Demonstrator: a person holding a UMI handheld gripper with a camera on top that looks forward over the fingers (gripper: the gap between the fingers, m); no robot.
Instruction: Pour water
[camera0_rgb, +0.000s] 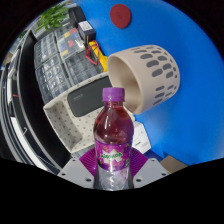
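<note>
Here the bottle, purple cap on and upright, sits clamped between the gripper fingers, held ready to carry. At one o'clock beyond it a tan cup lies tipped on the blue table, mouth facing us.

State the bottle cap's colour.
Purple cap, on the bottle between the claw's fingers; gripper view.

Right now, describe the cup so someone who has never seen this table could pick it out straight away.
Start at the blue table. Just beyond the purple bottle that stands between the tongs lies the cup, tipped on its side with its mouth toward the bottle. It is the only beige thing there, with dark oval slots in its wall.
</note>
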